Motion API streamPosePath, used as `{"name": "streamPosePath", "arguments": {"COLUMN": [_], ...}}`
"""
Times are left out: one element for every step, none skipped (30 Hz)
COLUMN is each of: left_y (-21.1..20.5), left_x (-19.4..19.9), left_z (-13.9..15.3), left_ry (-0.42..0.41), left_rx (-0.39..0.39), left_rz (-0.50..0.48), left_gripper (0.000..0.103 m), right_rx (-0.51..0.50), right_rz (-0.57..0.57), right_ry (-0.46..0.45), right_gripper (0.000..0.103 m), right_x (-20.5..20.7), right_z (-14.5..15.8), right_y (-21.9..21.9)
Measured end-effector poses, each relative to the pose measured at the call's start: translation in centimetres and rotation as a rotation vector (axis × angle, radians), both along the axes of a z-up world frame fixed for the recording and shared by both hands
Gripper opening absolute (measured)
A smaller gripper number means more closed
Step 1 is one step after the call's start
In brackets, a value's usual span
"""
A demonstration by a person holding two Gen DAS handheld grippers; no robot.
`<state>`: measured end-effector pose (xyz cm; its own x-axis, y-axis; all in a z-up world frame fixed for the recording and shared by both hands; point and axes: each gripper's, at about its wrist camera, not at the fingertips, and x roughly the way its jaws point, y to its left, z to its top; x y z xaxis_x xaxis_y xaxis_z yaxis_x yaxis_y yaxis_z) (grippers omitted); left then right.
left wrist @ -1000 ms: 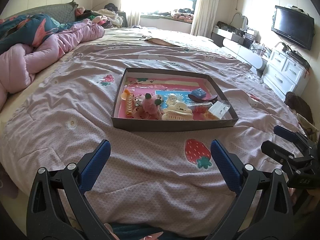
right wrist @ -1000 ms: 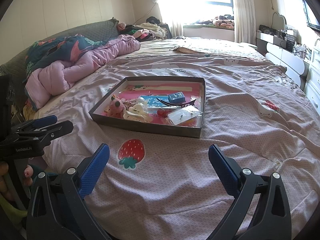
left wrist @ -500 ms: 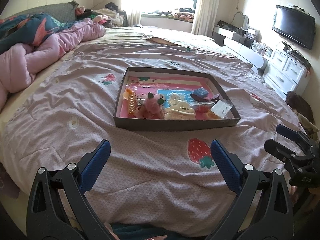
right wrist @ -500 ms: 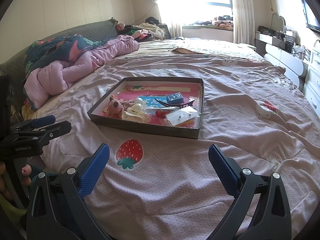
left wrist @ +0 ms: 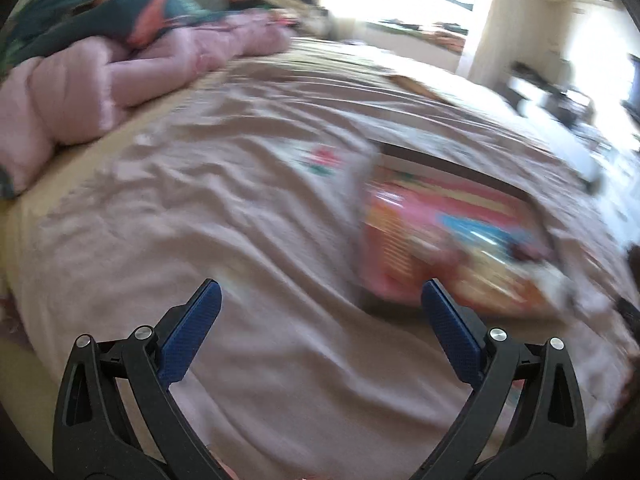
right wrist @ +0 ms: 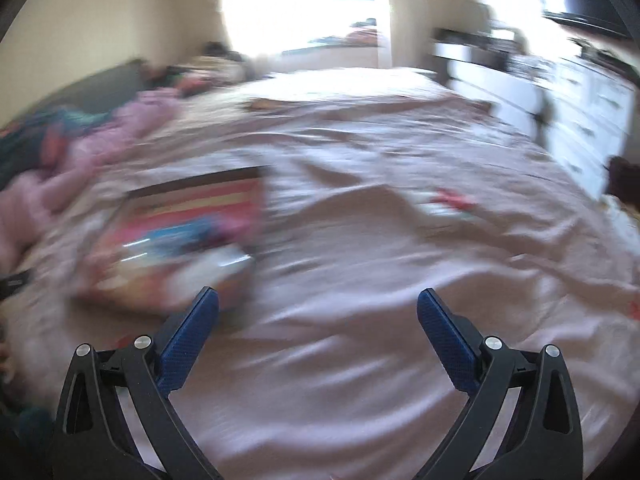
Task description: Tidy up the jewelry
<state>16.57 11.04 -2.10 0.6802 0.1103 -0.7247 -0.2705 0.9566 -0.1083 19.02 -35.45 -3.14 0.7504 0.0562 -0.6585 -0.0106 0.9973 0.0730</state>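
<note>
Pink bedspread (left wrist: 280,240) carries one blurred tray (left wrist: 452,240); my left tongs (left wrist: 320,298) and right tongs (right wrist: 318,300) both gape wide, empty.

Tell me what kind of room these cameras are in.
Almost certainly a bedroom in a home. A wide bed with a pink quilted bedspread fills both views, a bunched-up pink duvet lies at its far side, and a white chest of drawers stands along the wall by a bright window.
</note>
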Motion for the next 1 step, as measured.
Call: {"name": "streamPosePath", "arguments": {"left_y": [1.66], "left_x": [1.39], "left_z": [-0.52], "left_ry": [0.021], "left_rx": [0.012], "left_rz": [0.037], "left_gripper": [0.092], "right_rx": [-0.021], "right_rz": [-0.042], "right_ry": [0.011], "right_gripper": [0.096], "right_x": [1.33], "right_z": [-0.49], "right_y": [-1.20]}}
